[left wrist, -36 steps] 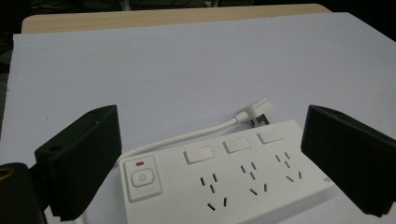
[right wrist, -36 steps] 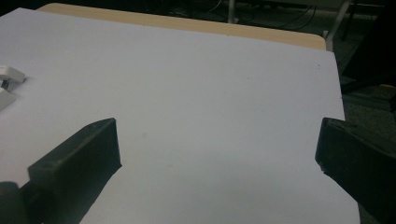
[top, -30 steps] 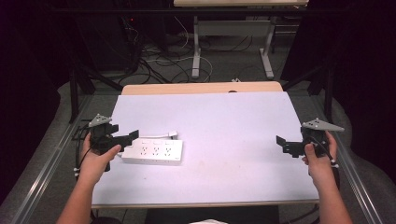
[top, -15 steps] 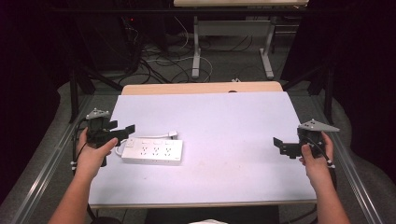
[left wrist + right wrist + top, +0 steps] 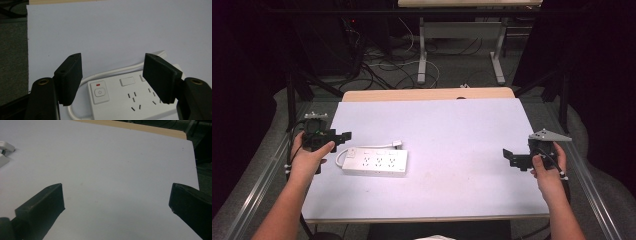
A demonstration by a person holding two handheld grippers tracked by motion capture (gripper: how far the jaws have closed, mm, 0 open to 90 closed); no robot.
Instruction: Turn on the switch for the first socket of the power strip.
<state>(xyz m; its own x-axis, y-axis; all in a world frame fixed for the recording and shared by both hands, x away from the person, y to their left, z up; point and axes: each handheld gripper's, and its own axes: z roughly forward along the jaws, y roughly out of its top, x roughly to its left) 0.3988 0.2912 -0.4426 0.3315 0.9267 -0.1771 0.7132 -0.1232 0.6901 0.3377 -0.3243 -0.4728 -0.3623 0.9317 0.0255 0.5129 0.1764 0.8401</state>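
Left gripper [image 5: 343,136], jaws spread, is held at frame left beside power strip [image 5: 375,162], likely for grabbing; right gripper [image 5: 508,157], jaws spread, is parked idle at right.

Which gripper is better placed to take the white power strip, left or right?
Left. The left gripper is open right beside the power strip; the right gripper, also open, is across the table.

The high view looks forward and down from above the person's side, taking in the whole table [image 5: 452,125]. The left gripper view sits low and close at the table's 9 o'clock edge, facing the power strip [image 5: 130,100], which the high view shares [image 5: 374,161]. The right gripper view looks from 3 o'clock across bare tabletop [image 5: 112,170] toward 9.
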